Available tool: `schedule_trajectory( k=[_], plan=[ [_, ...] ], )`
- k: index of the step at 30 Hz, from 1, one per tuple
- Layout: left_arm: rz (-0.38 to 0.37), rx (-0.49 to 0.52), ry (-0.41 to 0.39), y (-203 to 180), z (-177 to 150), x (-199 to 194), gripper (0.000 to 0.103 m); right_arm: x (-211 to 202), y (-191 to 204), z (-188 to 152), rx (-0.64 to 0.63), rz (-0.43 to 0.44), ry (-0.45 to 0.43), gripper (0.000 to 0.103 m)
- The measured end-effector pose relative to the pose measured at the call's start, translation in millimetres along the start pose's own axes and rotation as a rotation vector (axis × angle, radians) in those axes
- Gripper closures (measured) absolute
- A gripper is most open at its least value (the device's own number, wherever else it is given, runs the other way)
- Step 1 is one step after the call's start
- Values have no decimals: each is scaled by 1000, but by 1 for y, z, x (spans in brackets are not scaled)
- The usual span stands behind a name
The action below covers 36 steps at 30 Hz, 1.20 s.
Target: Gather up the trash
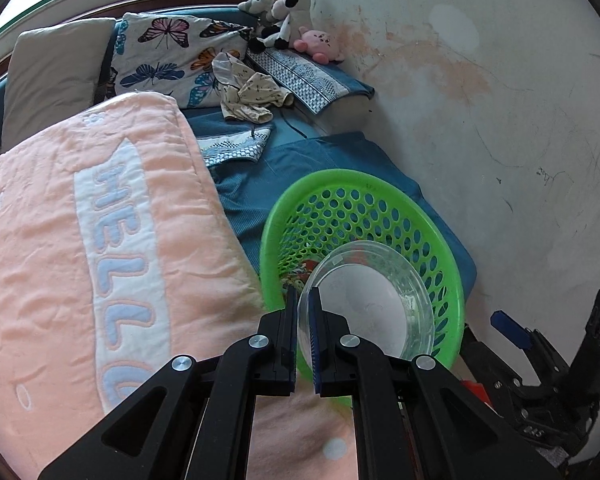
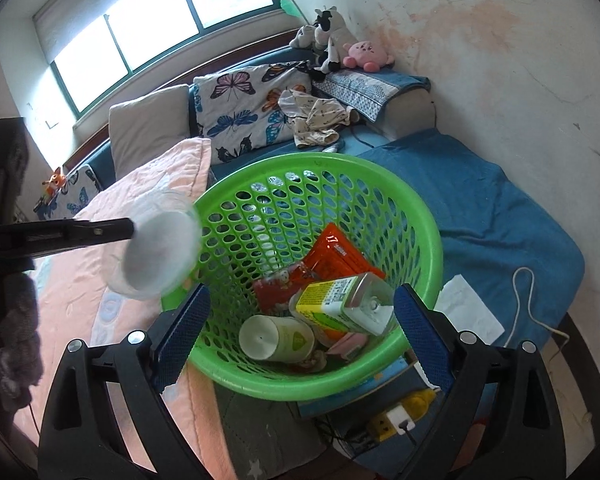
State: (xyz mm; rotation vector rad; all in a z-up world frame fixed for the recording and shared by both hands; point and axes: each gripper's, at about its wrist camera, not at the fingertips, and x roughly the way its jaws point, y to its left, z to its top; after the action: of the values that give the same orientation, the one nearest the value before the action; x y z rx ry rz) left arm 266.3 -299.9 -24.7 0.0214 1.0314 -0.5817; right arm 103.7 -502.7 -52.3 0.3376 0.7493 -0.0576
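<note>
A green perforated basket [image 2: 424, 232] stands on the bed and holds trash: a clear bottle with a yellow-green label [image 2: 340, 300], a white cup [image 2: 272, 338] and orange-red wrappers [image 2: 336, 256]. My left gripper [image 1: 305, 300] is shut on the rim of a clear plastic container [image 1: 372, 304] and holds it over the basket's near left rim [image 1: 272, 240]. From the right wrist view the container [image 2: 160, 252] hangs at the basket's left edge. My right gripper [image 2: 300, 308] is open and empty, its fingers either side of the basket's near rim.
A pink "HELLO" blanket [image 1: 80, 240] lies left of the basket. A blue sheet [image 2: 480, 208], a white paper [image 2: 468, 308] and a white cable [image 2: 524, 300] lie to the right by the wall. Pillows and plush toys [image 2: 340, 44] sit at the bed's head. A power strip [image 2: 396, 420] lies below.
</note>
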Motion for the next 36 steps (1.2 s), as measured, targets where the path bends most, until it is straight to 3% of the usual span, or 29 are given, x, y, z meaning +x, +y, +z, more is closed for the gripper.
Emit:
schedule_trajectory(
  k=[8, 12, 17, 22, 36],
  plan=[
    [3, 45, 20, -12, -7, 14, 89, -6, 6, -7, 4, 19, -8, 11],
    [7, 39, -2, -9, -11, 8, 54, -11, 13, -14, 4, 31, -15, 11],
    [29, 47, -33, -3, -16, -10, 49, -16, 25, -22, -18, 40, -20, 11],
    [60, 37, -75, 11, -27, -33, 34, -25, 43, -29, -47, 55, -35, 11],
    [199, -6, -197, 66, -69, -107, 18, -38, 102, -47, -147, 79, -70, 9]
  ],
)
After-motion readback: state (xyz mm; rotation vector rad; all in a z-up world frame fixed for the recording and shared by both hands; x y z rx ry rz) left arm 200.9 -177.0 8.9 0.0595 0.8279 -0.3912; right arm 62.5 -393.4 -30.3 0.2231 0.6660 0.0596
